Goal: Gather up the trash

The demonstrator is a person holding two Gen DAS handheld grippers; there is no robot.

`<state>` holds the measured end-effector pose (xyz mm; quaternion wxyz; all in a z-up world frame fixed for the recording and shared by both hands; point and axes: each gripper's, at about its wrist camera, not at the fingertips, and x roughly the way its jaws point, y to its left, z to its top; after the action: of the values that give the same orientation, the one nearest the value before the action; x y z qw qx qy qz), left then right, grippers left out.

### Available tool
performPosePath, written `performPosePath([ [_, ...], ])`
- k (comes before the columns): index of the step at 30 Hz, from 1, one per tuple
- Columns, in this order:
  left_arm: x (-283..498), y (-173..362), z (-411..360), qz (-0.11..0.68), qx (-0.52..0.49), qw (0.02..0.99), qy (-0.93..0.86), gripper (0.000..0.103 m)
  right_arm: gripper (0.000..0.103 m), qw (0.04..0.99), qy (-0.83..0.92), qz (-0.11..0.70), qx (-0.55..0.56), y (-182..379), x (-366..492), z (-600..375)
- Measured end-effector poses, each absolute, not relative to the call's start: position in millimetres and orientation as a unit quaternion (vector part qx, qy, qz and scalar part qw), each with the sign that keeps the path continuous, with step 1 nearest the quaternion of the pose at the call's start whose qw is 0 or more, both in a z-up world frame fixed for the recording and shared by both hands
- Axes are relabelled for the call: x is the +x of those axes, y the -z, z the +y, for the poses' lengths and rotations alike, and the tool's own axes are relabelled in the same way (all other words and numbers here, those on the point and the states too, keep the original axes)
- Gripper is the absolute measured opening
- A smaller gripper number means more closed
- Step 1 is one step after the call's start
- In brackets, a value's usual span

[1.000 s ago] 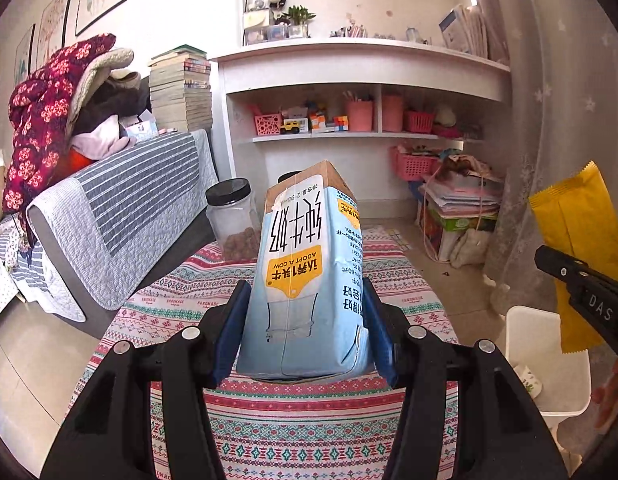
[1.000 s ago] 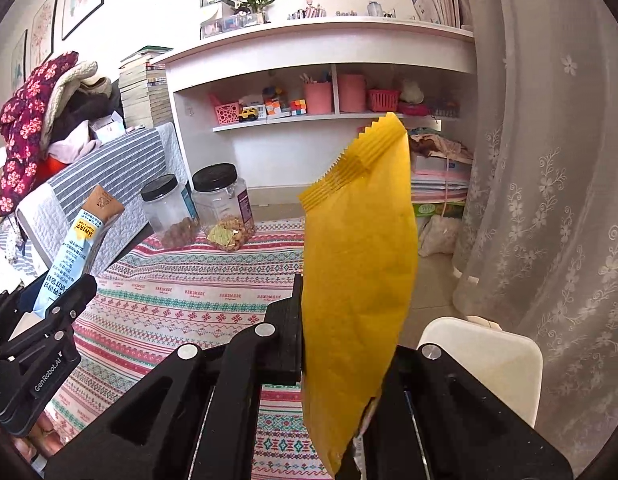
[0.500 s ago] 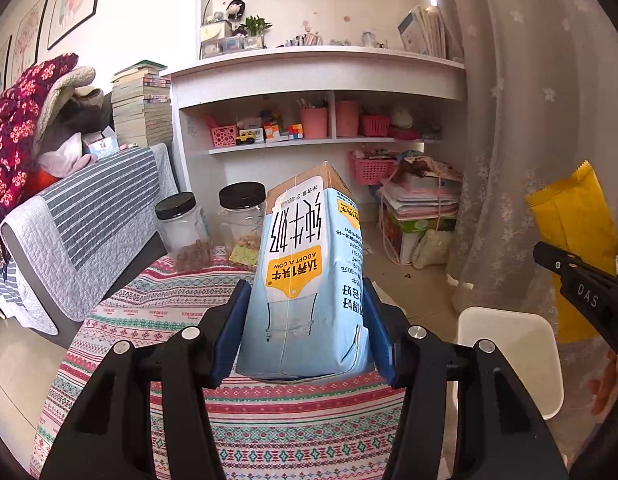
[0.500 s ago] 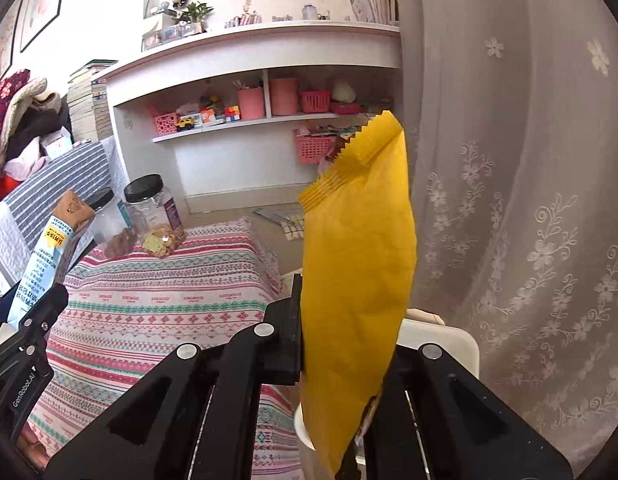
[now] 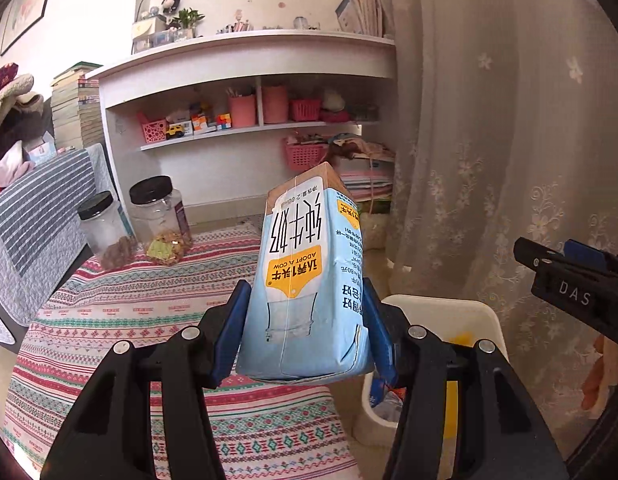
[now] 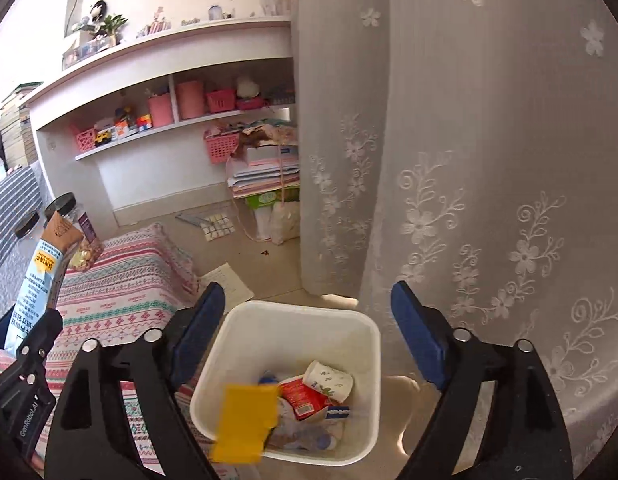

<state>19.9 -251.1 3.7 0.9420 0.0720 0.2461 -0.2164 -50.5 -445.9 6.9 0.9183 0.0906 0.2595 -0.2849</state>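
Spread wide, the right gripper [image 6: 305, 324] has just let its jaws fly open, and nothing is between them now: the flat yellow foil wrapper [image 6: 245, 422] that they pinched a moment ago is blurred in mid-fall over the near left rim of the square white plastic bin [image 6: 297, 312], which stands on the floor just beside the curtain. Cups, a red carton and other scraps already lie in it. By my reading the wrapper is dropping into the bin, though it overlaps the rim and could slide down outside.

In the other hand, the left gripper [image 5: 305, 330] pinches the tall pale blue milk carton [image 5: 307, 280] by its lower sides, upright and leaning slightly, held above the right end of the striped woven tablecloth [image 5: 129, 304]. The bin sits just right of it and lower, so that piece looks next in line.

Compared with a second ago, both views have swung right: the sofa has slipped out on the left, and the bin now lies directly beneath the right jaws.
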Motion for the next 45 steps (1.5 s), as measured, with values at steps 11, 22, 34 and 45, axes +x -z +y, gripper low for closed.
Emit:
performPosePath([
  [11,13,11,-316,0.28,0.065,0.914,0.286,0.054,0.096,0.895,0.378,0.209,0.109,-15,-106,-494],
  [22,22,23,-349,0.332,0.078,0.879,0.334,0.086,0.096,0.89,0.395,0.186,0.128,-25,-122,-500],
  [34,-20,-29,-257,0.193,0.106,0.962,0.164,0.096,0.096,0.925,0.321,0.158,0.128,-41,-111,-428],
  [45,-29,-54,-142,0.23,0.067,0.97,0.028,0.096,0.096,0.945,0.228,0.21,0.107,-14,-90,-328],
])
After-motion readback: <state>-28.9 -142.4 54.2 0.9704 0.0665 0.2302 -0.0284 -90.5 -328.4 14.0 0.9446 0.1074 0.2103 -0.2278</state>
